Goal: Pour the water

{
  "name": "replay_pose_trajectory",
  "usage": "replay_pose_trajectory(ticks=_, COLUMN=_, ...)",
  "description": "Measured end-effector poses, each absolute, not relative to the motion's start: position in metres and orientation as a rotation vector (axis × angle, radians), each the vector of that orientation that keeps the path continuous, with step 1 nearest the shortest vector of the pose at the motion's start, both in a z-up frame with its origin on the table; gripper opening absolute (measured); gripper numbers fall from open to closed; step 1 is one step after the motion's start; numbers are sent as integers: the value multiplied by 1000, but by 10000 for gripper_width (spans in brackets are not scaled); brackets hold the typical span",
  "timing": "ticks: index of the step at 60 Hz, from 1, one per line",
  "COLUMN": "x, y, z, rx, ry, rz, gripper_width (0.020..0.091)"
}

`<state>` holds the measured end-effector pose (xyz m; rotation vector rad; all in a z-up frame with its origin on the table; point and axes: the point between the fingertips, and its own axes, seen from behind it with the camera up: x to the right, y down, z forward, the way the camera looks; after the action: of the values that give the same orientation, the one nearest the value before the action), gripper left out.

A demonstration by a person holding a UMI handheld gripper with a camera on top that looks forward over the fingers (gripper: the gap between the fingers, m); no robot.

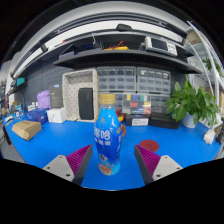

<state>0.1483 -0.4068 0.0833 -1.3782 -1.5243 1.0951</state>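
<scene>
Bottle [108,140] with a blue label and an orange cap stood upright on the blue surface [60,140], and it was the landmark of the scene. The gripper [108,165] was released: its two fingers, each with a magenta pad [79,157], stood spread at either side of the bottle's lower part, with a clear gap on both sides, so the bottle rested on its own base between them. To the right of the bottle, near the right finger, a small red cup [149,146] sat on the surface. Far to the left of the bottle a cardboard box [27,129] lay at the edge of the surface. Behind the bottle stood a white cabinet with a dark door [84,103]. Behind it and to the right, a green leafy plant [193,100] grew. Above the bottle a long shelf [120,58] carried several items, too small to name.
</scene>
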Motion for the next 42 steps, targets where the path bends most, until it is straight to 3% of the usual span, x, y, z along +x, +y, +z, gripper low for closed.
replay_pose_trajectory(ticks=8, x=119, y=-418, z=85, rx=-1356, ry=-1483, rz=1110, gripper_width=826)
replay_pose_trajectory(ticks=21, x=93, y=-420, z=81, rx=-1342, ry=-1428, rz=1119, gripper_width=632)
replay_pose_trajectory(ticks=23, x=93, y=-420, z=83, rx=-1339, ry=-1413, rz=1119, gripper_width=518)
replay_pose_trajectory(ticks=28, x=93, y=-419, z=80, rx=-1344, ry=-1416, rz=1101, gripper_width=423)
replay_pose_trajectory(ticks=29, x=91, y=-420, z=81, rx=-1341, ry=-1413, rz=1095, gripper_width=455)
replay_pose_trajectory(ticks=30, x=92, y=-420, z=80, rx=-1338, ry=-1413, rz=1085, gripper_width=378)
replay_pose_trajectory(ticks=33, x=94, y=-420, z=80, rx=-1329, ry=-1411, rz=1073, gripper_width=335)
replay_pose_trajectory(ticks=42, x=93, y=-420, z=79, rx=-1340, ry=-1444, rz=1073, gripper_width=333)
